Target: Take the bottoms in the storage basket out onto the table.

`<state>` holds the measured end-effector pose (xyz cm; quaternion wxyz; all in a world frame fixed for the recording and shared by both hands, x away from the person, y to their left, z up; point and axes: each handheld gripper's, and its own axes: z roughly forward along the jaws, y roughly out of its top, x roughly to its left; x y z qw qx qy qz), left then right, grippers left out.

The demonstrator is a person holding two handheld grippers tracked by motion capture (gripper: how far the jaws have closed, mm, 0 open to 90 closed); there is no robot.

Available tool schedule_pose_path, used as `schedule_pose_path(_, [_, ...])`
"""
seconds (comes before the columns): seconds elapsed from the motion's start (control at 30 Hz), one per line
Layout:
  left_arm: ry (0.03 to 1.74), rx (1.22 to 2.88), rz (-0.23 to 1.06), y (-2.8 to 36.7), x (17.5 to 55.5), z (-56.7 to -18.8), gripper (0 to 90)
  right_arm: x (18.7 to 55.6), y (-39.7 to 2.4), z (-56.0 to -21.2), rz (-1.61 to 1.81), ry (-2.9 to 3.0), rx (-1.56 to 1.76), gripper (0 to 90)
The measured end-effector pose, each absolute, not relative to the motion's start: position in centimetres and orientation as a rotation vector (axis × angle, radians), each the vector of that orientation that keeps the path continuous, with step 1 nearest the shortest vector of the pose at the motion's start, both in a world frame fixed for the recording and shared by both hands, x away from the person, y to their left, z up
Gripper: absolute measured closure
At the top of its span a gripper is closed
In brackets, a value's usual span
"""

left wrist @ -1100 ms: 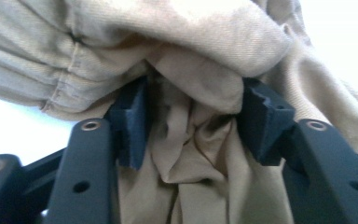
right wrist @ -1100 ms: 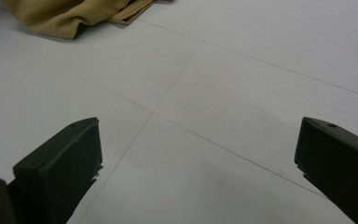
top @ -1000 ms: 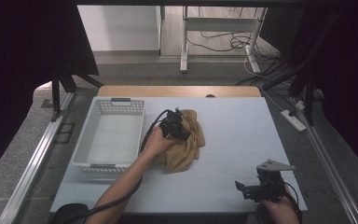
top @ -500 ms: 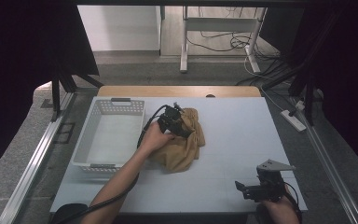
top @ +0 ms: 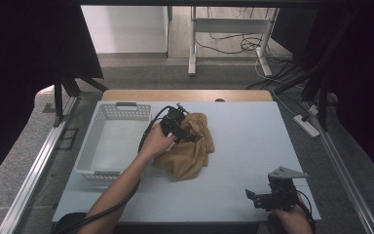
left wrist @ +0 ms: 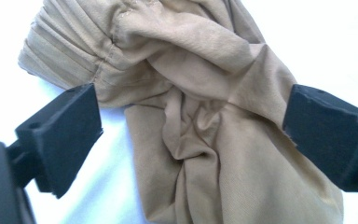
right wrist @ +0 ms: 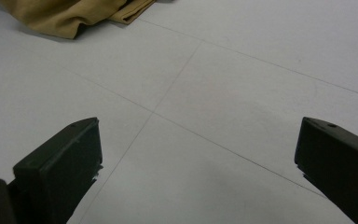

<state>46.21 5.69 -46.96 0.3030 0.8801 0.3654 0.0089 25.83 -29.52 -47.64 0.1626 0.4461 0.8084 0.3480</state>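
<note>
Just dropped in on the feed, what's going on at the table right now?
A person works a pair of tongs in each hand over a white table. The left tongs hang over a crumpled tan cloth beside a white basket; their jaws have just been opening and now stand wide, the cloth between them but not gripped. The right tongs sit open near the table's front edge, holding nothing. The basket looks empty.

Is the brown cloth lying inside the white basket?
No, the brown cloth lies on the table to the right of the white basket.
</note>
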Motion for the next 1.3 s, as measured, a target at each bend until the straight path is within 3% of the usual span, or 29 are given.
schedule_pose_path(0.3, [0.919,2.306,0.045,6.0,45.4,-46.6,0.0,25.8,-29.5,-47.6,0.991,2.307,1.273,1.2])
schedule_pose_path(1.3, [0.799,2.224,0.050,7.8,42.7,-44.5,0.0,25.9,-29.5,-47.6,0.985,2.312,1.277,1.2])
